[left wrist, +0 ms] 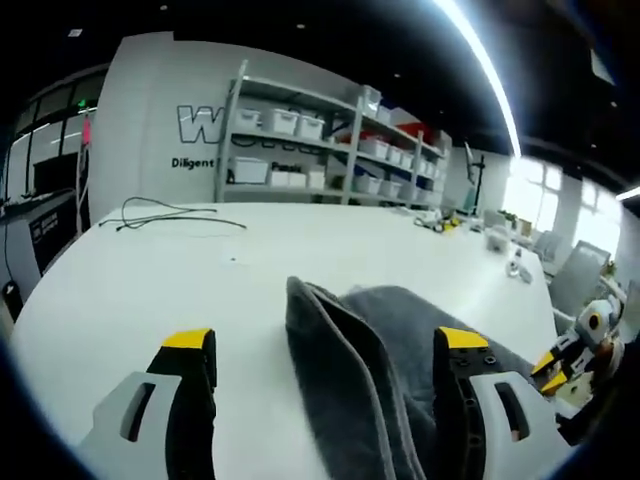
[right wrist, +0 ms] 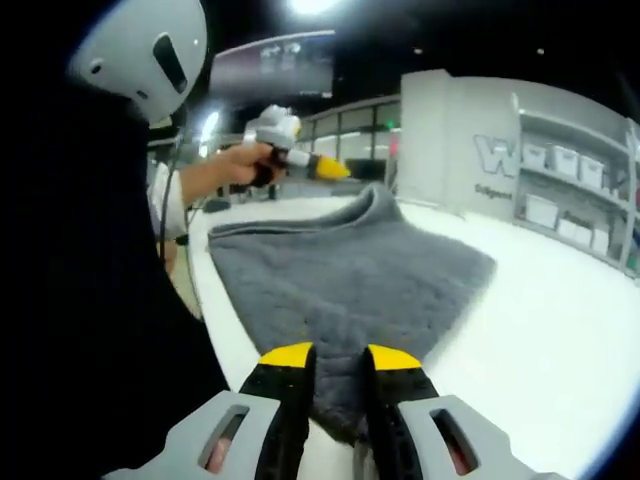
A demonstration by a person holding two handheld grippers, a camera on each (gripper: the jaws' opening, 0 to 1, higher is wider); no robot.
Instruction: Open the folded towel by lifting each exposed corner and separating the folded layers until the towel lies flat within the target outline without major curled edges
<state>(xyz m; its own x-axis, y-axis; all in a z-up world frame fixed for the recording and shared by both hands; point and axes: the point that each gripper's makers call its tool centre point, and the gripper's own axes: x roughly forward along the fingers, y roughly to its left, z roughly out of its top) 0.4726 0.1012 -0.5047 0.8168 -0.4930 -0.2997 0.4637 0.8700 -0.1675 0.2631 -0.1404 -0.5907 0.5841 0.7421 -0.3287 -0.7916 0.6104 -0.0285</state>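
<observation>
Towel (right wrist: 340, 290): a grey, thick-piled cloth spread over the near part of a white table (right wrist: 540, 330), reaching close to the table's left edge in the right gripper view. Most of it lies flat there, though its far end rises in a hump toward the left gripper (right wrist: 335, 170), which a hand (right wrist: 215, 172) holds just above that raised edge; whether those yellow-tipped jaws pinch the cloth cannot be told from that view. The right gripper (right wrist: 340, 362) sits at the near end of the towel with its two black, yellow-capped jaws drawn close together, a narrow gap between them, and the near edge of the cloth lies in that gap, so it looks clamped on the towel's near edge. In the left gripper view the left gripper (left wrist: 325, 345) has its jaws set wide apart, and a lifted fold of the towel (left wrist: 350, 360) stands up between them, nearer the right jaw and partly behind it; the left jaw is clear of the cloth, over bare table (left wrist: 180, 270). At the far right of that view the right gripper (left wrist: 560, 372) shows beside the towel's edge. Farther off on the table lie a thin black cable (left wrist: 165, 215) and some small items near the right. Behind the table stands a shelf rack (left wrist: 320, 145) with white bins against a grey wall bearing large lettering.
</observation>
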